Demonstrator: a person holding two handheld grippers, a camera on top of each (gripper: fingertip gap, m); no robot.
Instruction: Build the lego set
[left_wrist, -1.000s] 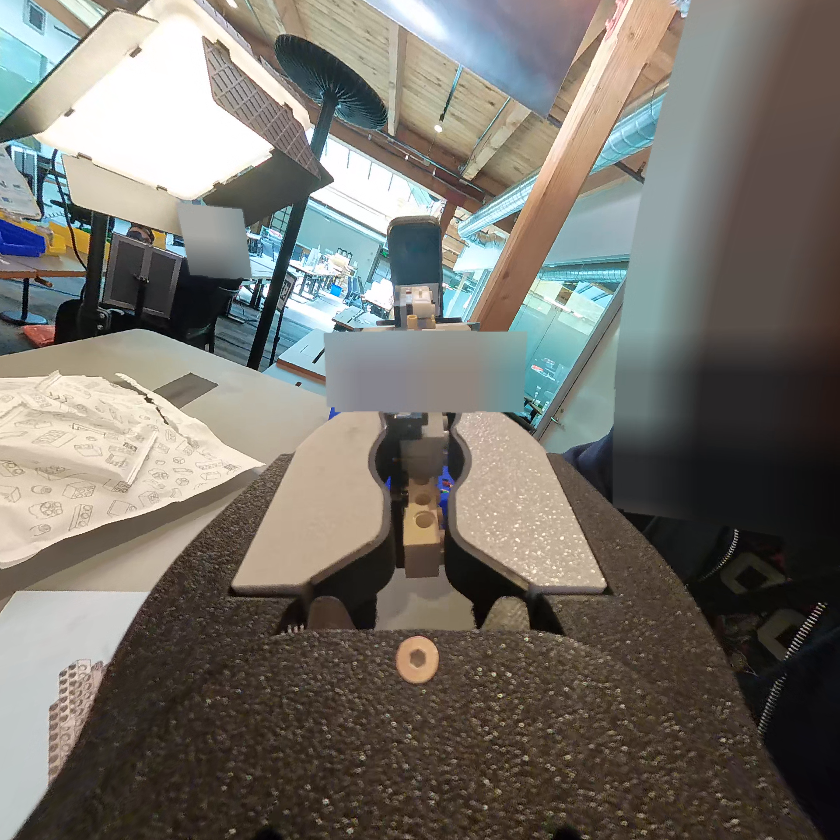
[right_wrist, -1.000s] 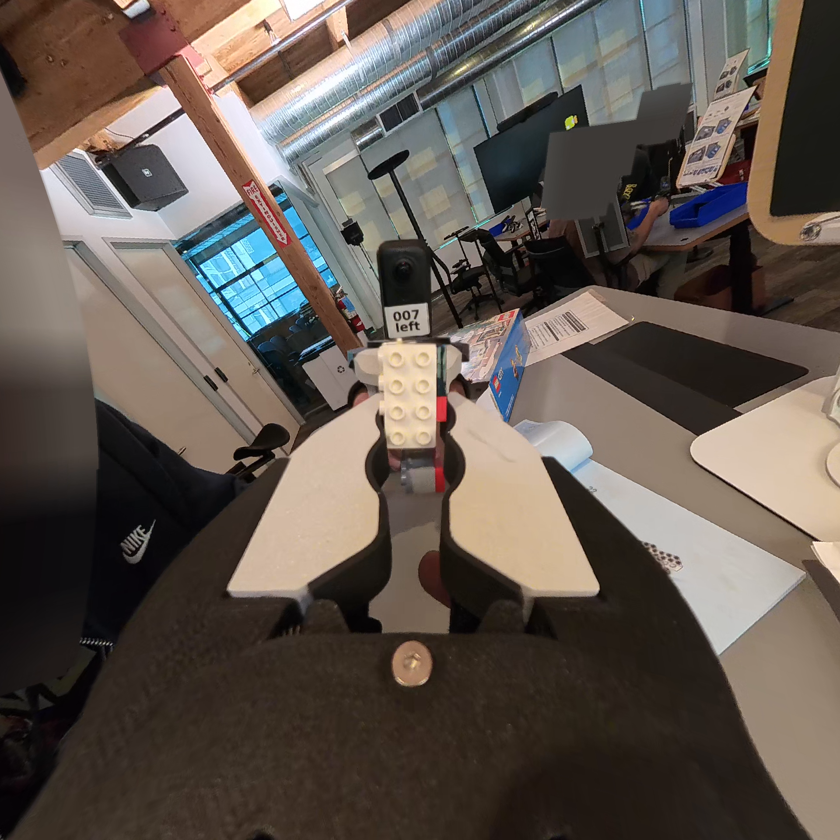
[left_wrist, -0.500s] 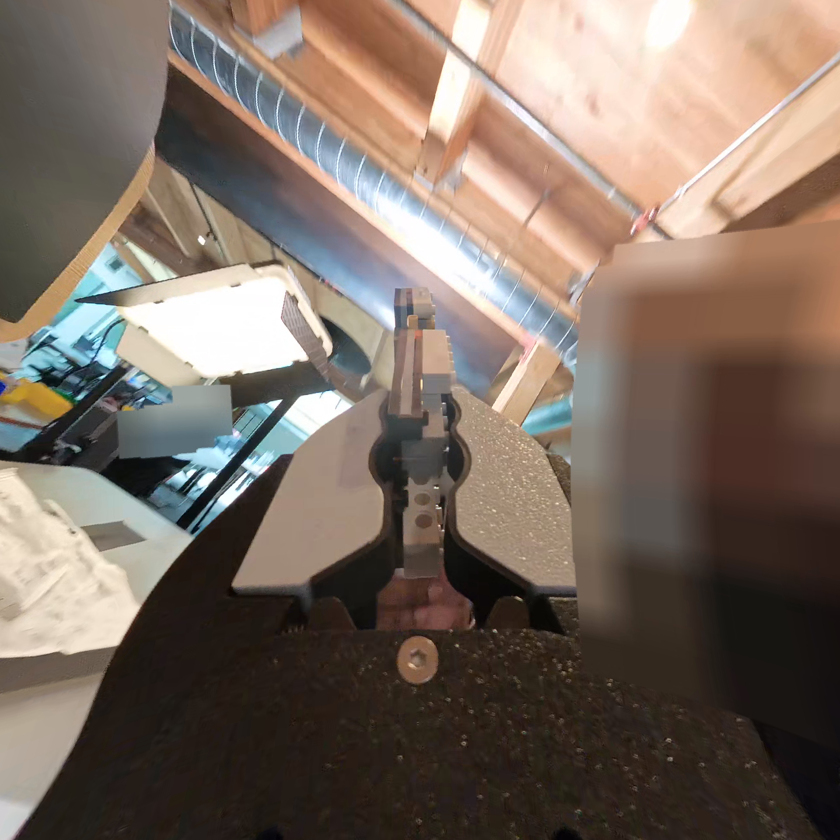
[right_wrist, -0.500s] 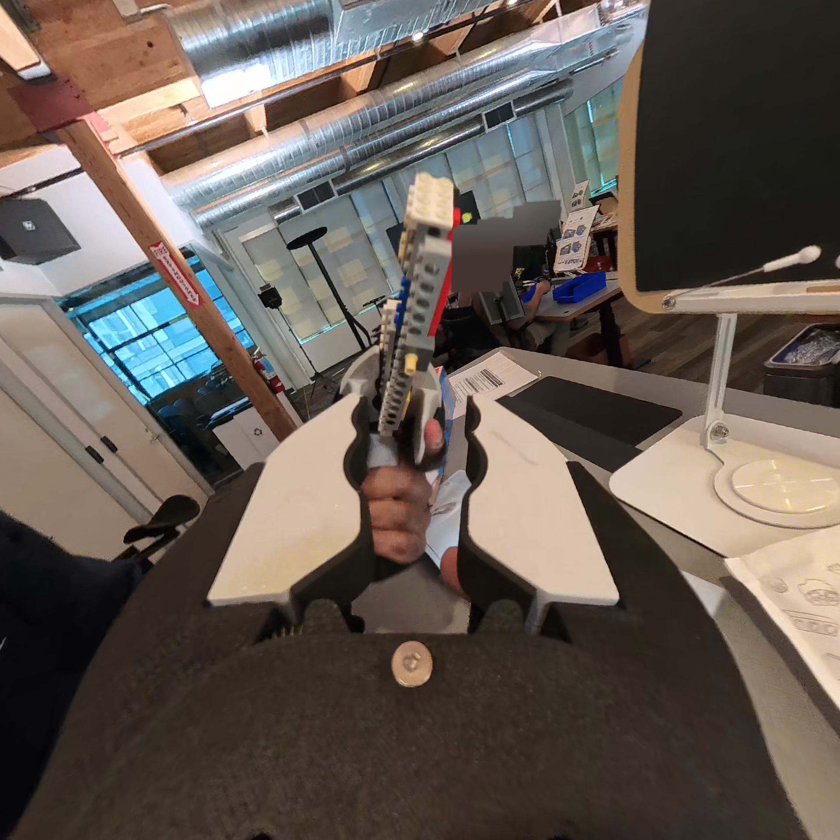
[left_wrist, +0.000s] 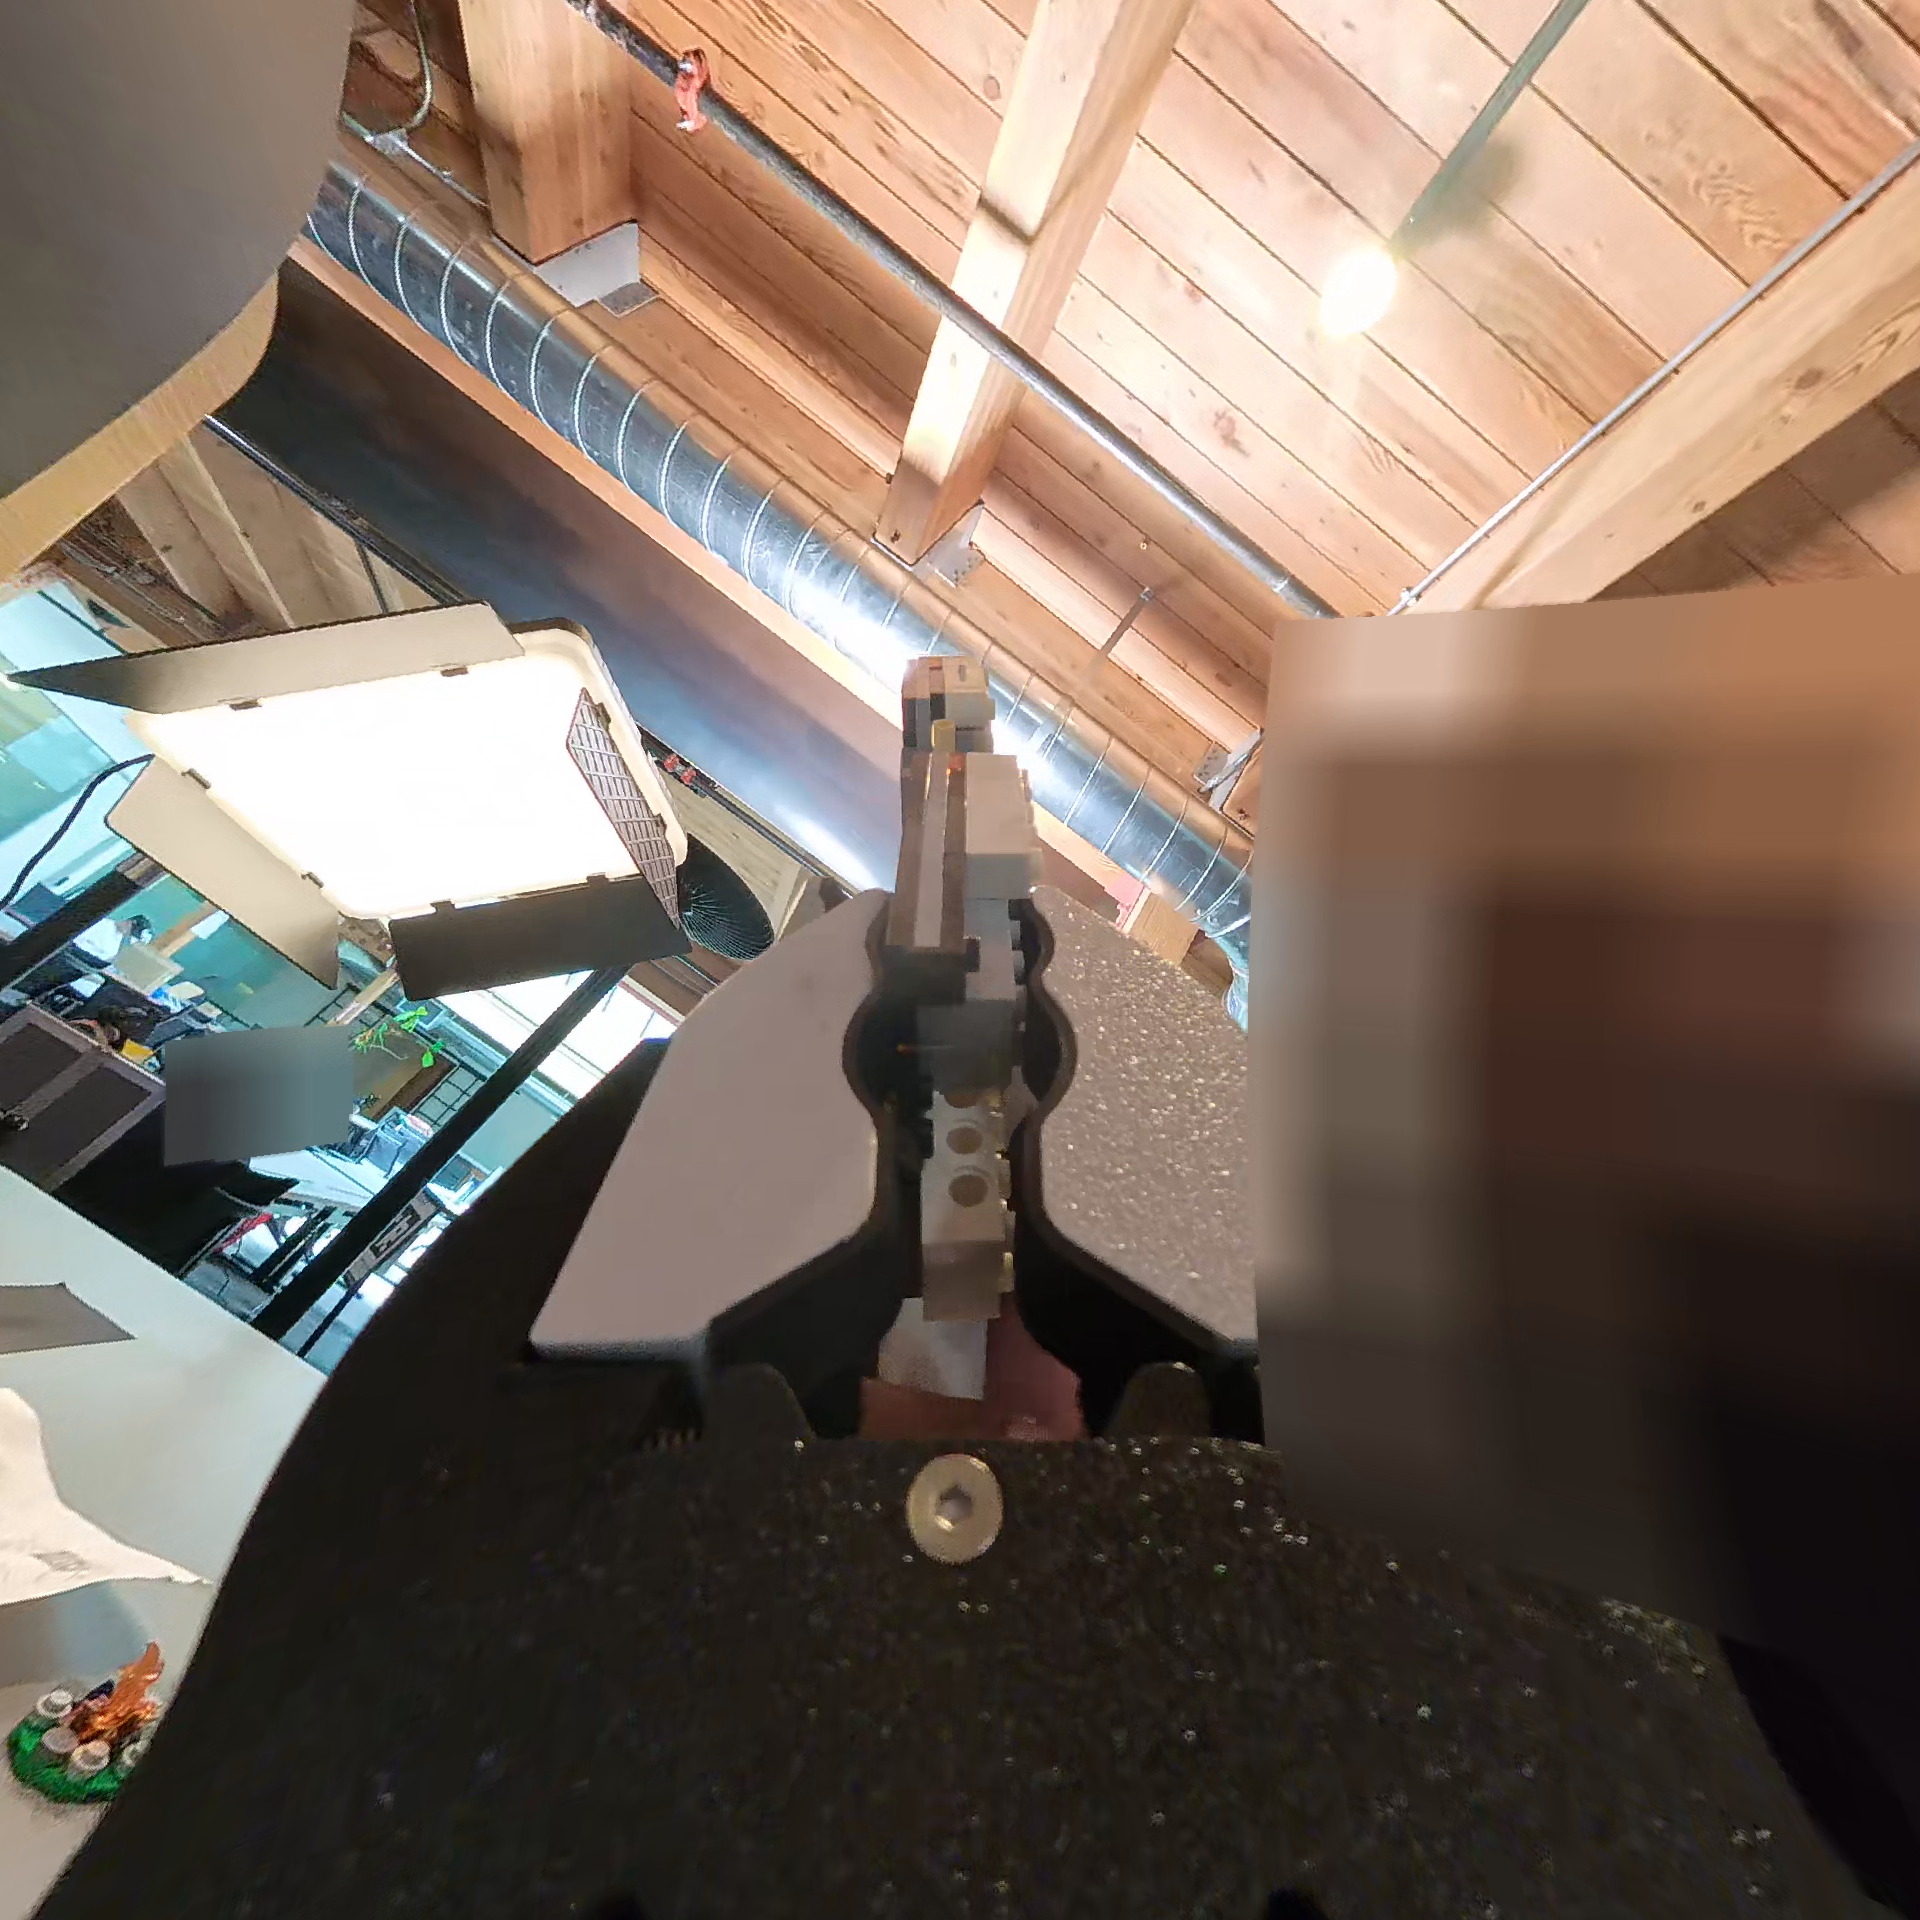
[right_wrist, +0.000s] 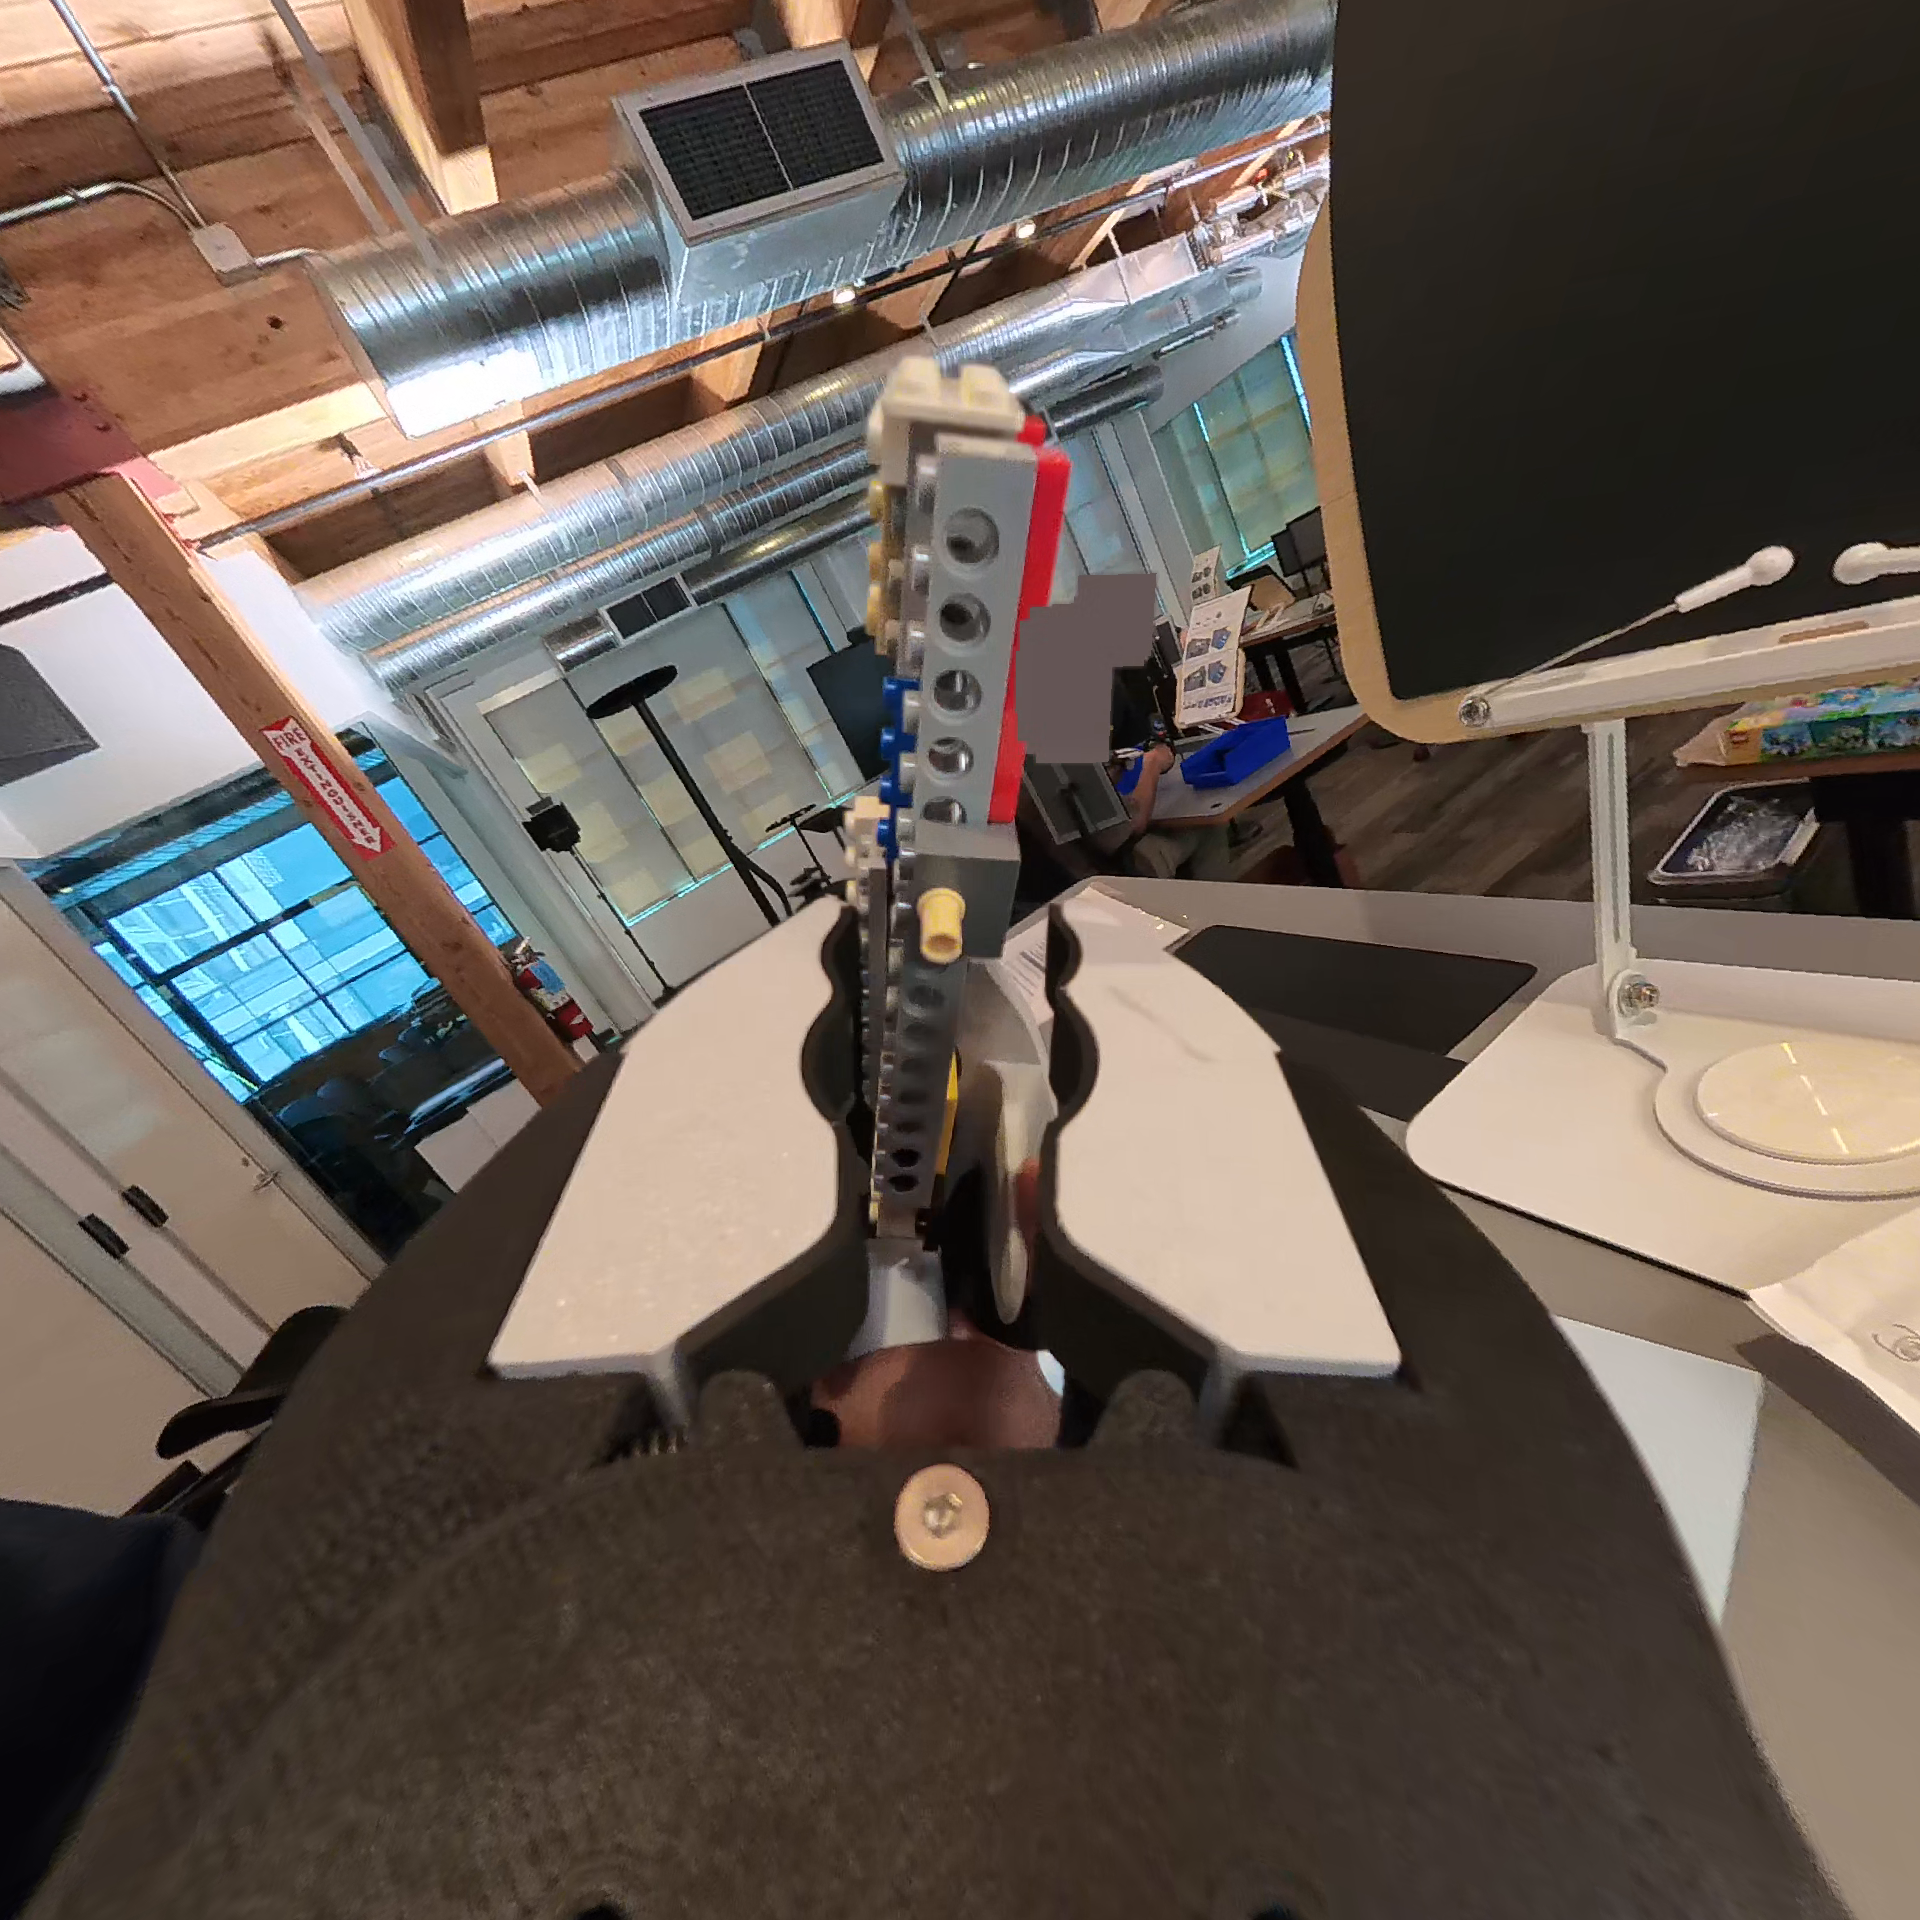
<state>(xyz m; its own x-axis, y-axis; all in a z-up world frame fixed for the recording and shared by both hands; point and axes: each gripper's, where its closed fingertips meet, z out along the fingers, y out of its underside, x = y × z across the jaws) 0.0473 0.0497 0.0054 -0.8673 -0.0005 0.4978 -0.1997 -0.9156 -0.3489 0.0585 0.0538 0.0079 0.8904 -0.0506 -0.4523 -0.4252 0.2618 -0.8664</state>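
Observation:
My left gripper (left_wrist: 961, 914) points up at the wooden ceiling and is shut on a long brick assembly (left_wrist: 977, 831) of grey, white and tan pieces. Both pads press its sides. In the right wrist view the same assembly (right_wrist: 966, 644) stands upright between my right gripper's (right_wrist: 945, 925) fingers: grey beams with holes, red and blue pieces, a tan pin. It lies close to the left finger (right_wrist: 727, 1091). A clear gap separates it from the right finger (right_wrist: 1174, 1091), so the right gripper is open. A hand (right_wrist: 935, 1392) shows behind the jaws.
A lit light panel (left_wrist: 395, 769) hangs at the left. The grey table (left_wrist: 125, 1403) carries white paper (left_wrist: 42, 1538) and a small green and orange model (left_wrist: 83, 1735). A dark panel (right_wrist: 1621, 312) on a white stand (right_wrist: 1766, 1112) and a black mat (right_wrist: 1351, 987) are at the right. The grippers are tip to tip, or close to it.
Both grippers tilted upward toward the ceiling. My right gripper let go of the assembly and opened, then narrowed a little around it. My left gripper kept its hold throughout.

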